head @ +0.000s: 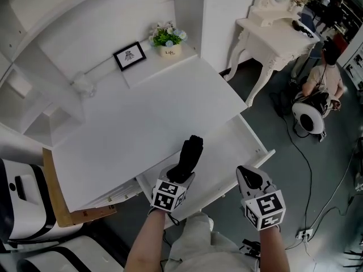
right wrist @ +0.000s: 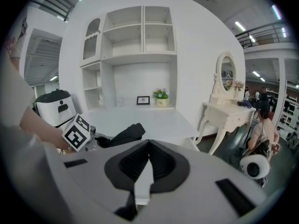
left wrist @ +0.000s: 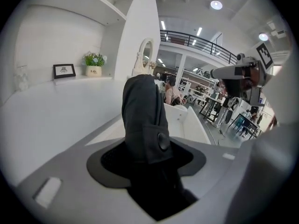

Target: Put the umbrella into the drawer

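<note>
A black folded umbrella sticks forward out of my left gripper, whose jaws are shut on its lower end. It hangs over the pulled-out white drawer below the desk top. In the left gripper view the umbrella rises between the pads of my left gripper, its strap button showing, with the drawer beyond. My right gripper hovers at the drawer's front right, jaws shut and empty. The right gripper view shows my right gripper with pads together and the umbrella to the left.
A framed picture and a potted plant stand at the desk's back. A white dressing table stands to the right, a seated person beyond it. A white machine and a wooden board are at the left.
</note>
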{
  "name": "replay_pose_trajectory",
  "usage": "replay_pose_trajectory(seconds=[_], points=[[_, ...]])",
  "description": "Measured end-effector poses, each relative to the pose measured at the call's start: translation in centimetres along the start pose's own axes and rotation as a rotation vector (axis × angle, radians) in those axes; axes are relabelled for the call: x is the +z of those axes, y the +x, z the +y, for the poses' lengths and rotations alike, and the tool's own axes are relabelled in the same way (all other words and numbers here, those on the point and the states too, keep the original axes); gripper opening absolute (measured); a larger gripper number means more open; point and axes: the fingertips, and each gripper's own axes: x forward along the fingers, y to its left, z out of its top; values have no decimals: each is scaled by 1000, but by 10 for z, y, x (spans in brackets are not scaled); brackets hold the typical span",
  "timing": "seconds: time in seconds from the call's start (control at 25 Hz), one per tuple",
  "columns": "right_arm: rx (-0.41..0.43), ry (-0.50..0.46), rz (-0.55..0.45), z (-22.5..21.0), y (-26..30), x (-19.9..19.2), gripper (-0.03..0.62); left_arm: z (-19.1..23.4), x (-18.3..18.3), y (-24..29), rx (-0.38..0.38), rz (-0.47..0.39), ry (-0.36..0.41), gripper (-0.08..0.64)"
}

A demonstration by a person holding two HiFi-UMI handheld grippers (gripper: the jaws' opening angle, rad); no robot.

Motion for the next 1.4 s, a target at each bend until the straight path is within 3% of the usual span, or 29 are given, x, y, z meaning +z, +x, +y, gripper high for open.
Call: replay_pose_trajectory(seconds=[0.48,0.72,0.96,1.12,1.4], points=[[38,8,42,18,14,-15,6,-4,-50,23,-25,169,-38,252],[50,7,58,22,18,-18,6,1,-69,29,4,219,-96,252],[64,-5,79,28,19,-23,6,11,-85,31,60,251,-171,252],[73,-9,83,31,21,-25,6,23,-95,28,129,261,-267,252],[97,-17,94,37,26,-27,6,46,-107,21,237,275,-351,252]])
